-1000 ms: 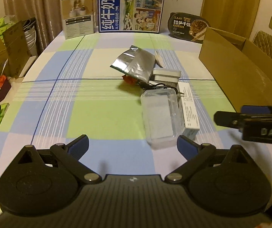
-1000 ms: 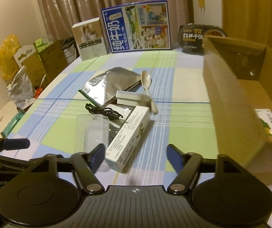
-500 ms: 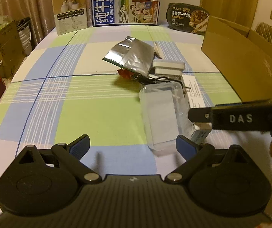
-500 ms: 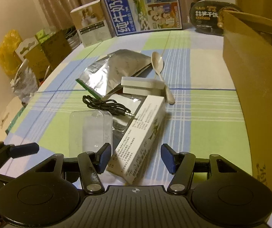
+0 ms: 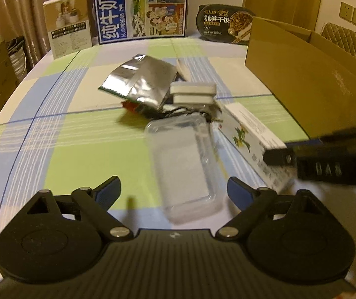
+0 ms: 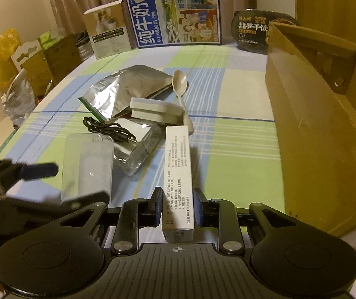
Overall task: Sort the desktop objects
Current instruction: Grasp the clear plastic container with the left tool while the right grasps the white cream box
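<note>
Left fingers: the left gripper has its blue-tipped fingers spread wide and holds nothing; the near end of a clear plastic case lies on the table between and just past the tips.
Clear case: flat on the checked tablecloth, long side pointing away, blurred in the left wrist view.
Black cable: coiled just beyond the case, resting partly on a small clear box.
Foil pouch: silver, crumpled, farther back and left of centre, its near edge under a stack of two flat white boxes.
Spoon: pale plastic, bowl toward the far end, handle running along the right side of the white stack.
Right fingers: the right gripper is closed in on the near end of a long white carton, one pad against each long side; whether the carton is lifted or resting on the cloth cannot be told.
White carton: lies lengthwise away from the gripper, right of the clear case, its far end near the spoon handle.
Cardboard box: large, open-topped, on the right edge of the table, well apart from the carton.
Back row: a tan product box, a blue milk carton and a black meal tub stand at the far edge.
</note>
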{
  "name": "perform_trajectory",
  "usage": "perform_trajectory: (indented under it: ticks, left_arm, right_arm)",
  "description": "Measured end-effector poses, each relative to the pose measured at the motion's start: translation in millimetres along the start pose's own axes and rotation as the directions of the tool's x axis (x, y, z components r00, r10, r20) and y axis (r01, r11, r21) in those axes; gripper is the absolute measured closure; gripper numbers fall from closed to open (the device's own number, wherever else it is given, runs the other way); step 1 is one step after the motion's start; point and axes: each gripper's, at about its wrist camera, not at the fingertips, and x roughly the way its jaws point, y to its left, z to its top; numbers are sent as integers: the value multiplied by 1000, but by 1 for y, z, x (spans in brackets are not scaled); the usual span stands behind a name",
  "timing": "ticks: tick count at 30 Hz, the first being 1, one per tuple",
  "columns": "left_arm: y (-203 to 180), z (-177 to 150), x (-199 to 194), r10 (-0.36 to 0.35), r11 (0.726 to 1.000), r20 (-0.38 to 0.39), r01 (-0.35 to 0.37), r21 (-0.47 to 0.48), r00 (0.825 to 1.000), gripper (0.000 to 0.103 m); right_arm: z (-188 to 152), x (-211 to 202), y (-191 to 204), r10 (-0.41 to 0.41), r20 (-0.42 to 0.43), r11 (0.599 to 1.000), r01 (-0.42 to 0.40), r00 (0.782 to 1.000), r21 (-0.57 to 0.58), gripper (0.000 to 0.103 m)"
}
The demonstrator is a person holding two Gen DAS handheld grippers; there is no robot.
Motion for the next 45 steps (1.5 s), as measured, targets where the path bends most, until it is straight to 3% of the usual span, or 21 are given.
perform_trajectory:
  ticks: [7, 14, 18, 21, 22, 23, 25, 32, 37, 42, 44, 45]
  left_arm:
    - [-10, 3, 13, 36, 999, -14, -36, 40, 999, 48]
    - [-6, -7, -6, 37, 998, -46, -35, 44, 998, 52]
    - [-6, -17, -22, 22, 998, -69, -19, 54, 997, 52]
    - [-6, -26, -36, 3, 999, -84, 1, 49, 996, 52]
    - [-5, -29, -38, -3, 999, -89, 7, 43, 996, 52]
    - [-4, -32, -41, -7, 999, -94, 11, 36, 995, 52]
    - [-1, -37, -42, -5, 1000, -104, 8, 23, 995, 52]
    - [7, -40, -42, 11, 1000, -103, -12, -11, 995, 52]
    - [7, -42, -37, 5, 1000, -109, -8, -25, 994, 52]
    - [6, -40, -30, 4, 999, -109, -8, -34, 994, 52]
    - [5, -39, -28, 8, 999, -108, -12, -32, 994, 52]
    - [5, -39, -28, 10, 999, -106, -13, -31, 994, 52]
  right_arm:
    - [-7, 0, 0, -26, 9, 999, 26, 1000, -40, 80]
    - [-9, -4, 3, 6, -10, 1000, -6, 1000, -14, 80]
    - [-16, -14, -9, 145, -33, 975, -137, 989, 176, 80]
    - [-22, -18, -15, 159, -35, 959, -145, 987, 245, 80]
    - [-22, -20, -16, 137, -33, 962, -125, 990, 242, 74]
    - [-22, -22, -15, 100, -30, 971, -91, 995, 223, 61]
    - [-20, -27, -11, 36, -4, 987, -35, 999, 156, 50]
    - [-26, -26, 14, -34, 49, 996, 38, 998, -86, 42]
    - [-31, -11, 18, -57, 35, 987, 61, 998, -146, 42]
    - [-31, 0, 9, -61, 0, 994, 61, 998, -90, 42]
    - [-31, -1, 9, -56, -8, 994, 55, 998, -91, 67]
    - [-31, -2, 10, -55, -7, 994, 54, 998, -98, 67]
